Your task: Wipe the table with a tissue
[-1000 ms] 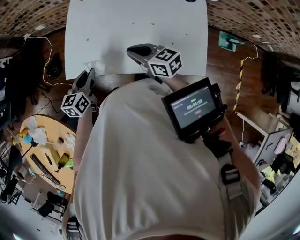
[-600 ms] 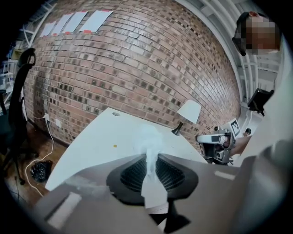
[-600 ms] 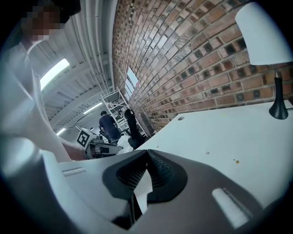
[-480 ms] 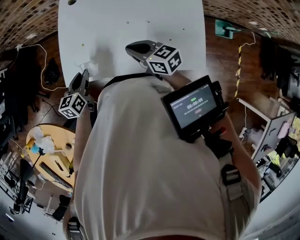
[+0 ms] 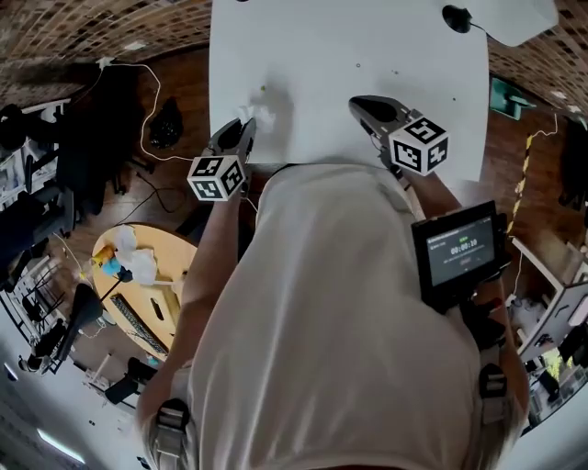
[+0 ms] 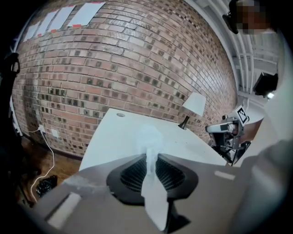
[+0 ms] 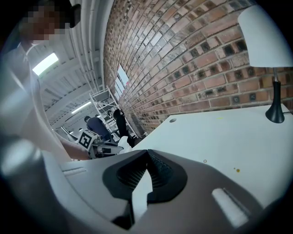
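Observation:
A crumpled white tissue (image 5: 257, 117) lies over the near left part of the white table (image 5: 367, 55). My left gripper (image 5: 244, 130) is shut on it, and the marker cube (image 5: 219, 175) sits behind the jaws. In the left gripper view the tissue (image 6: 150, 139) sticks up from between the closed jaws, above the table (image 6: 114, 137). My right gripper (image 5: 364, 105) hovers over the table's near edge further right, shut with nothing in it. In the right gripper view the jaws meet at the tip (image 7: 147, 154), and the left gripper (image 7: 98, 142) with the tissue (image 7: 122, 142) shows to the left.
A white lamp (image 5: 501, 16) stands at the table's far right corner, also seen as the lamp (image 6: 193, 106) and the lamp (image 7: 271, 50). A brick wall (image 6: 128, 68) runs behind the table. A round wooden table (image 5: 138, 285) with clutter and floor cables (image 5: 152, 92) lie to the left.
Both grippers have moved forward over the table. The left gripper has carried the tissue from the table's near left corner further in. The head view has swung, so the table sits more to the right.

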`<state>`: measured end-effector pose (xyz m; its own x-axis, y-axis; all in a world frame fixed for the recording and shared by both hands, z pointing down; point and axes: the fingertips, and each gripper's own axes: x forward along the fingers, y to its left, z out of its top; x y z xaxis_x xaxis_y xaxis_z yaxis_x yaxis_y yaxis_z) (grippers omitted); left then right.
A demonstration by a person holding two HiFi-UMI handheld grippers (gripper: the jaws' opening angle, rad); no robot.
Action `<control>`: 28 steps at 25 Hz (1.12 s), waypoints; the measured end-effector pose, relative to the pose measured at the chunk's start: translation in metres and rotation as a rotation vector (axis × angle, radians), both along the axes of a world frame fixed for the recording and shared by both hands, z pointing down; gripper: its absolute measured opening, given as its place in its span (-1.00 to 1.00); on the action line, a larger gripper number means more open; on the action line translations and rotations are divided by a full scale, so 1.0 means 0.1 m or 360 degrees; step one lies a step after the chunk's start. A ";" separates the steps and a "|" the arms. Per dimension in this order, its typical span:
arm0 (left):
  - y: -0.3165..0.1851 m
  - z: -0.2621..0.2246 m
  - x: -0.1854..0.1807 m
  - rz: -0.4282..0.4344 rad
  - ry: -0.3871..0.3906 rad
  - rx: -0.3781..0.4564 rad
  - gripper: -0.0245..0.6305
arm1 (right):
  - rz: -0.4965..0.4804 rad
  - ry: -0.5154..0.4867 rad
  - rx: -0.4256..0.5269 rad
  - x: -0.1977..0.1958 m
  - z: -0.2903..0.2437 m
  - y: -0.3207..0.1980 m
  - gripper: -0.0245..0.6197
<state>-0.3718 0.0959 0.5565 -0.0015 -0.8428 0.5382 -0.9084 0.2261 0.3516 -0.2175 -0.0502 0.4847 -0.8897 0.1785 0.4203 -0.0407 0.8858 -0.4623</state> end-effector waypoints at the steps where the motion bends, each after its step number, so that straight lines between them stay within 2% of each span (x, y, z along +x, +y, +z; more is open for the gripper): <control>1: 0.00 0.05 -0.10 -0.0017 -0.0010 -0.0018 -0.72 | 0.0009 0.0003 0.0005 -0.03 0.01 0.01 -0.90; 4: -0.02 0.22 -0.35 -0.0070 -0.0027 -0.0080 -0.72 | 0.0044 0.0018 0.0002 -0.05 0.05 0.05 -0.90; 7: -0.13 0.34 -0.54 -0.0049 -0.0073 -0.0151 -0.72 | 0.0097 0.0041 0.0000 -0.02 0.07 0.06 -0.90; 13: -0.31 0.38 -1.00 -0.0030 -0.0352 -0.0309 -0.71 | 0.0219 0.0071 0.0007 0.04 0.08 0.14 -0.90; 17: -0.46 0.61 -0.92 0.0119 -0.0474 -0.0459 -0.71 | 0.0294 0.0093 0.0006 0.18 0.08 0.09 -0.90; 21: -0.53 0.86 -0.83 0.0262 -0.0575 -0.0556 -0.70 | 0.0353 0.0109 0.0021 0.27 0.05 0.07 -0.90; 24: -0.54 0.90 -0.81 0.0284 -0.0612 -0.0575 -0.71 | 0.0375 0.0116 0.0025 0.33 0.06 0.04 -0.90; 28: -0.55 0.93 -0.75 0.0291 -0.0577 -0.0566 -0.75 | 0.0394 0.0109 0.0020 0.35 0.06 0.03 -0.90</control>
<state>-0.4469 0.0406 0.6497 -0.1104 -0.6126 0.7826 -0.9930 0.1009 -0.0611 -0.1823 -0.0475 0.4911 -0.8750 -0.0466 0.4820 -0.2878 0.8506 -0.4402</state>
